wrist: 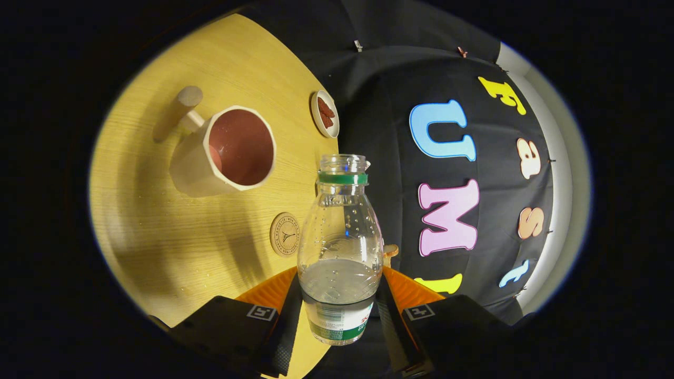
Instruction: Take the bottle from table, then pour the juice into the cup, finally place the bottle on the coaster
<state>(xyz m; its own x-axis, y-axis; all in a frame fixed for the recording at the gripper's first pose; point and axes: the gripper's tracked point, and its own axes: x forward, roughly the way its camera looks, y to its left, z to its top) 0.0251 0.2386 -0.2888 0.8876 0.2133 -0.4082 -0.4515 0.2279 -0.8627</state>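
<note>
The tongs (pixel 339 302) clamp the uncapped bottle (pixel 340 247) from both sides, its mouth pointing to twelve o'clock. On the tabletop (pixel 158 231), the cup (pixel 226 150) sits at ten o'clock of the bottle, the round coaster (pixel 285 234) close by at nine.

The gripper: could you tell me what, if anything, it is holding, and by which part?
The gripper is shut on the clear bottle, one finger pressing each side of its lower body at the label; the open neck points away from the fingers.
</note>
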